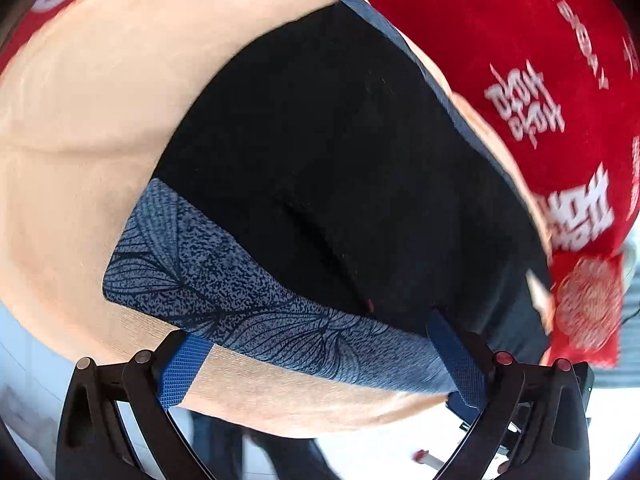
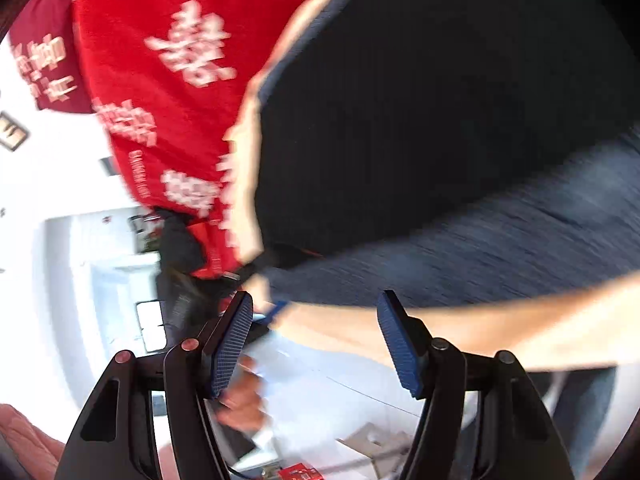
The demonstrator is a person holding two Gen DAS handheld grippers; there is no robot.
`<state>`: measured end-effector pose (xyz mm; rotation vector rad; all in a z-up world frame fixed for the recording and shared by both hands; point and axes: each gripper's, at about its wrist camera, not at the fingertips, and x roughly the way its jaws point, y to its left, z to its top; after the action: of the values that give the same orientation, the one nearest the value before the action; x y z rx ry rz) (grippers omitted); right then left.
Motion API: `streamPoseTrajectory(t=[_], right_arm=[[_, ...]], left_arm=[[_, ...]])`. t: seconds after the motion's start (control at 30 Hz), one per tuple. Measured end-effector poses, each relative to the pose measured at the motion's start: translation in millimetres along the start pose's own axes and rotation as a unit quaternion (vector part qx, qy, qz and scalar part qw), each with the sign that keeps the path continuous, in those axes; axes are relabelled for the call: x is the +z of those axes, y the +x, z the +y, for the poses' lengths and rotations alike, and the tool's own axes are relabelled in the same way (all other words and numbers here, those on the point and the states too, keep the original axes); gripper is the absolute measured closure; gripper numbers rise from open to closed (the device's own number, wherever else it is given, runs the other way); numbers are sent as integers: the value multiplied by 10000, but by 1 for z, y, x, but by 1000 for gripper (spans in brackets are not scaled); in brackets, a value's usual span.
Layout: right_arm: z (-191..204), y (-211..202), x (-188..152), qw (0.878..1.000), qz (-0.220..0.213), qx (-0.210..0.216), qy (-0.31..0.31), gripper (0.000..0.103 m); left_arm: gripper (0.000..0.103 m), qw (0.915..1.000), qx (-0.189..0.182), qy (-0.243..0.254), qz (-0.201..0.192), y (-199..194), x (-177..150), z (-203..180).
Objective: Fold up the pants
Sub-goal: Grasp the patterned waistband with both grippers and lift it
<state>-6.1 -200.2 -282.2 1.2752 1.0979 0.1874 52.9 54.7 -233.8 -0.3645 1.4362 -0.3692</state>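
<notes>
Peach bedding (image 1: 92,112) covers the surface, with a red printed blanket (image 1: 520,40) along its far side and white floor showing past the near edge.

On the left wrist view, the left tongs (image 1: 320,360) stand wide, straddling the patterned blue band of the pants (image 1: 320,152) at the near edge of the bedding; the right-hand pad (image 1: 460,360) touches or overlaps the band, while the other sits just off the cloth over bare bedding. Nothing is pinched yet.

The right tongs (image 2: 320,340) are also wide and hold nothing, hovering by the near edge with the band and black cloth of the pants (image 2: 440,100) ahead of them. That view is smeared, so how close the pads are to the cloth cannot be told.

The pants lie flat across the bedding, black body running toward the red blanket.

Risks, as I judge them: closing the left tongs as they stand could catch the bedding along with the band, dragging the sheet into the fold. A shallow bite on only the top layer would let the lower layer lag and bunch. Uneven lifts by the two tongs would skew the crease.
</notes>
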Motion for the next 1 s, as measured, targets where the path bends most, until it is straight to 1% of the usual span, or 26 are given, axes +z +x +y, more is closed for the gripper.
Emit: streamPoseTrajectory(t=[0.07, 0.17, 0.2, 0.23, 0.27, 0.33, 0.37, 0.43, 0.47, 0.5, 0.53, 0.57, 0.6, 0.63, 0.67, 0.7, 0.77, 0.8, 0.9, 0.93, 1.0], right_arm=[[-26, -16, -5, 9994, -156, -195, 258, 34], [-56, -38, -4, 9967, -499, -502, 396, 34], [-63, -44, -3, 9961, -591, -480, 451, 36], [-71, -49, -1, 9958, -667, -285, 554, 37], [-75, -51, -1, 9953, -725, -180, 624, 37], [-76, -56, -1, 9944, -869, -61, 594, 37], [-75, -57, -1, 9938, -930, -20, 603, 37], [-80, -60, 0, 9900, -1120, 282, 809, 37], [-82, -60, 1, 9885, -1164, 385, 882, 37], [-84, -59, 4, 9864, -1199, 551, 976, 47], [-85, -56, 7, 9856, -1188, 627, 1025, 56], [-87, -52, 10, 9851, -1136, 631, 1122, 77], [-87, -44, 10, 9846, -1093, 560, 1246, 88], [-87, -42, 9, 9834, -1112, 486, 1348, 97], [-85, -43, 8, 9834, -1131, 461, 1339, 98], [-79, -47, 8, 9856, -1132, 361, 1207, 98], [-57, -51, 11, 9899, -1081, 157, 908, 98], [-44, -56, 15, 9920, -1034, 92, 724, 98], [-14, -68, 33, 9961, -850, -111, 221, 98], [1, -72, 46, 9969, -766, -193, -25, 98], [23, -80, 70, 9969, -692, -233, -289, 98]], left_arm=[[0, 9997, 114, 216, 60, 6, -1, -6], [0, 9991, 213, 363, 72, 12, -1, -10], [0, 9988, 262, 416, 68, 13, -1, -11], [0, 9982, 318, 497, 70, 14, -2, -13], [0, 9976, 373, 579, 71, 15, -4, -15], [0, 9968, 420, 677, 60, 15, -5, -18], [2, 9968, 418, 674, 47, 14, -4, -20], [8, 9975, 397, 591, 0, 14, 1, -22], [8, 9979, 369, 537, -18, 13, 3, -22], [9, 9982, 351, 483, -30, 13, 3, -21], [18, 9982, 411, 439, -43, 14, 4, -20], [23, 9978, 508, 420, -60, 14, 4, -19], [28, 9977, 534, 409, -92, 13, 3, -19], [48, 9976, 555, 400, -119, 11, 3, -18], [63, 9979, 507, 389, -110, 8, 4, -15], [68, 9989, 370, 287, -94, 4, 7, -10], [70, 9999, 96, -19, -98, -5, 14, 0], [70, 9999, 72, -61, -113, -9, 17, 0], [70, 9995, 127, 104, -275, -22, 26, -22], [70, 9990, 155, 194, -367, -28, 31, -34], [70, 9980, 125, 250, -565, -39, 46, -55]])
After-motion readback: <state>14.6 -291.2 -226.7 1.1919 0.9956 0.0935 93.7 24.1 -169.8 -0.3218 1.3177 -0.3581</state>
